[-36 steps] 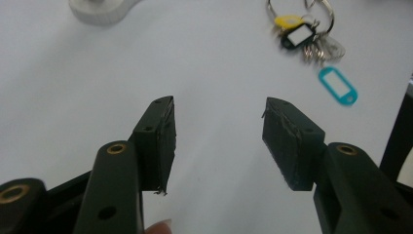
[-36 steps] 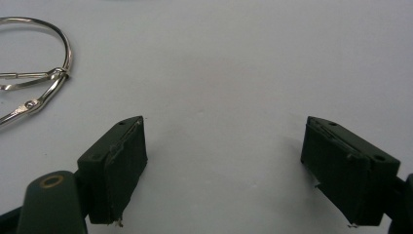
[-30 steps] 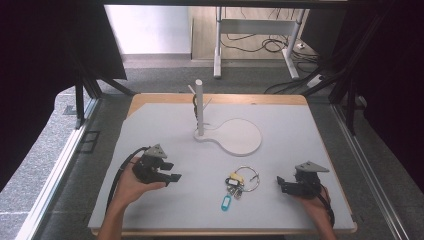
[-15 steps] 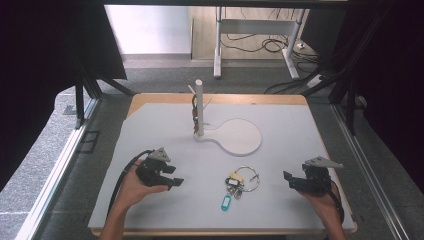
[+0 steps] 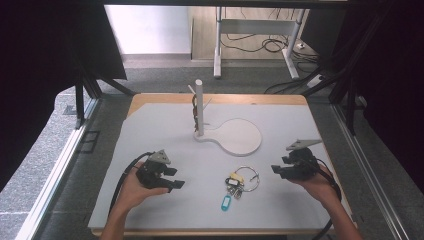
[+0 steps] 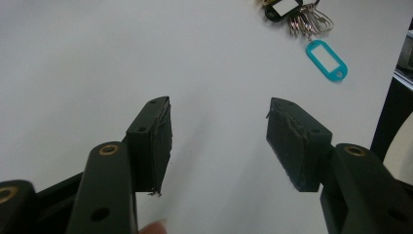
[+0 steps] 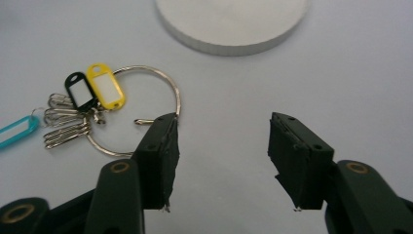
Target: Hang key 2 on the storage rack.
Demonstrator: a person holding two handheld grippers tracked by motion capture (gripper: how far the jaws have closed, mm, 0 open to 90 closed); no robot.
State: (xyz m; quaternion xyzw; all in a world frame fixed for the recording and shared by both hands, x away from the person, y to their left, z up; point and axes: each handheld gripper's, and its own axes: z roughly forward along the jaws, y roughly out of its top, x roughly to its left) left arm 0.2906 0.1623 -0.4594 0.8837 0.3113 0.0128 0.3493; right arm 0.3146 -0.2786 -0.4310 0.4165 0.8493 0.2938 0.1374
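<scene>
The desk (image 5: 150,130) is carrying everything, and the white stand (image 5: 235,135), a flat round base with an upright post and pegs, is serving here as the landmark. Nothing is hanging on its pegs that can be made out as the key bunch, so the main work, presumably getting the ring onto the stand, is looking barely begun.

The left claw (image 5: 172,177) is waiting on the near left of the stand, well apart from it, with its jaws standing partly apart and nothing between them. The right claw (image 5: 276,170) is hovering on the near right of the stand; its jaws have just been closing and are standing half apart, gripping nothing.

The key ring (image 5: 240,181), with its yellow, black and blue tags, is lying flat on the desk just nearer than the stand's base, between the two claws. In the right gripper view the ring (image 7: 146,109) is lying just beyond the left-hand jaw, not yet taken. Grasping, lifting and hanging are all remaining.
</scene>
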